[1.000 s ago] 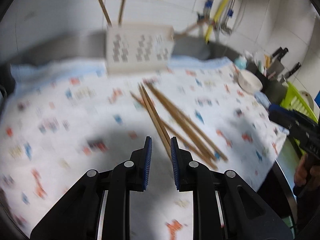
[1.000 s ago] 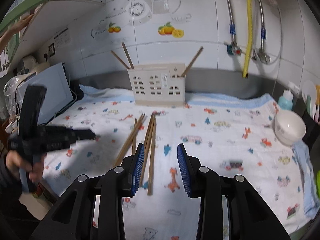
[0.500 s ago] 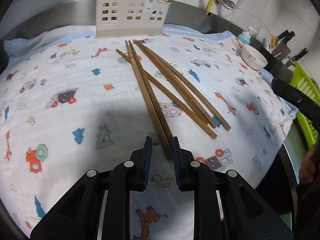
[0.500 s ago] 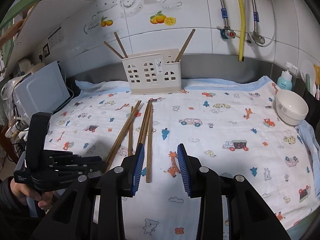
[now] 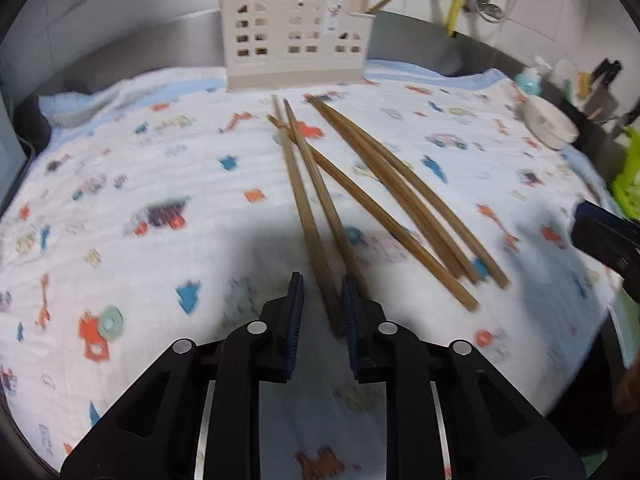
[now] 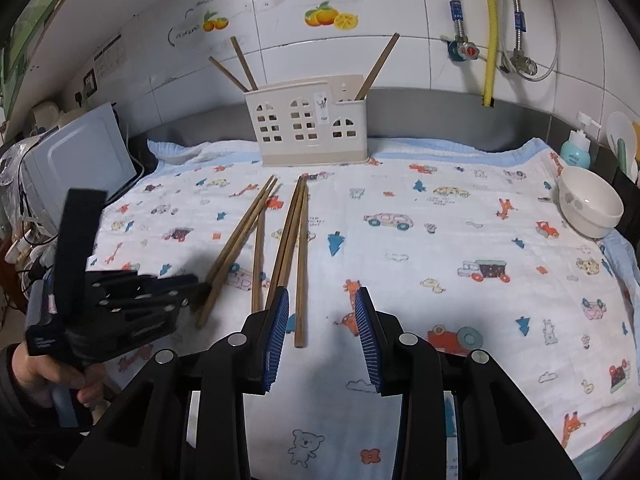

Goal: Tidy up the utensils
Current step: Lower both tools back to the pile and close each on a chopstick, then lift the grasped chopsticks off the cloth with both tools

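Several brown wooden chopsticks (image 5: 360, 196) lie fanned on a printed cloth, also in the right wrist view (image 6: 280, 240). A cream slotted utensil holder (image 5: 296, 36) stands at the back, with three chopsticks upright in it (image 6: 312, 120). My left gripper (image 5: 320, 316) is open, low over the cloth, its jaws either side of the near end of one chopstick (image 5: 304, 208). It shows at the left of the right wrist view (image 6: 200, 288). My right gripper (image 6: 322, 332) is open and empty, above the cloth beside the chopsticks' near ends.
A white bowl (image 6: 590, 208) sits at the cloth's right edge, with a soap bottle (image 6: 576, 148) behind it. A white appliance (image 6: 80, 160) stands at the left. Pipes and a tiled wall (image 6: 400, 0) are behind. A green rack (image 5: 628, 176) is at far right.
My left gripper has moved down and forward, so its jaws now straddle the near end of a chopstick. My right gripper has come slightly closer to the cloth.
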Motion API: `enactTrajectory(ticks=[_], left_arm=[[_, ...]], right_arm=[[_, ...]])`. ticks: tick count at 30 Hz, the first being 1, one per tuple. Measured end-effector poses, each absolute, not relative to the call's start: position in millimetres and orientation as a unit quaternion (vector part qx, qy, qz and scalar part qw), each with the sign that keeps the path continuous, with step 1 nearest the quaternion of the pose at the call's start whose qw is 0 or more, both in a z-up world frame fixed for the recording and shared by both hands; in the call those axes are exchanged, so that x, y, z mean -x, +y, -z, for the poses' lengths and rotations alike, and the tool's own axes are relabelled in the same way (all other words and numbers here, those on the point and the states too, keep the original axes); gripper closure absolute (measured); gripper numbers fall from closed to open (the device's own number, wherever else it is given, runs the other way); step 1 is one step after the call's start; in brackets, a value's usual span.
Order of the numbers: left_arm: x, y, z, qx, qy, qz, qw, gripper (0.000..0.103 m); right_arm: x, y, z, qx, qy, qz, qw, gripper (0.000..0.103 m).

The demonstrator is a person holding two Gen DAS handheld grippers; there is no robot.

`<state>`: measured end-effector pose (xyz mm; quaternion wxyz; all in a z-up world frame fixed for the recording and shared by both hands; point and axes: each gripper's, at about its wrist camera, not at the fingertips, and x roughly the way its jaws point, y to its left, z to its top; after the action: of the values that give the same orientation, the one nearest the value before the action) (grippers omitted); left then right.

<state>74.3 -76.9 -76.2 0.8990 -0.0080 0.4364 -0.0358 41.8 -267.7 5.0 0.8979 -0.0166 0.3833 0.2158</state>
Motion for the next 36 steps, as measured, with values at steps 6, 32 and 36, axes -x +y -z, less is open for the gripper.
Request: enactTrajectory(ticks=[6, 32, 36], left_arm=[[-83.0, -57.0, 75.6, 0.036, 0.433, 0.025, 0.900, 0.096], [-101.1, -52.4, 82.0, 0.083, 0.421, 0.083, 0.900, 0.095], [-104.4, -49.5, 82.9, 0.099, 0.422, 0.088, 0.897, 0.094]], right_arm=[[-45.4, -262.7, 6.0, 0.018, 0.395, -0.219, 0.892, 0.069], [-59.9, -229.7, 48.7, 0.068, 0.424, -0.209, 0.879, 0.096], [-59.7, -229.3, 48.6, 0.069, 0.424, -0.209, 0.879, 0.096]])
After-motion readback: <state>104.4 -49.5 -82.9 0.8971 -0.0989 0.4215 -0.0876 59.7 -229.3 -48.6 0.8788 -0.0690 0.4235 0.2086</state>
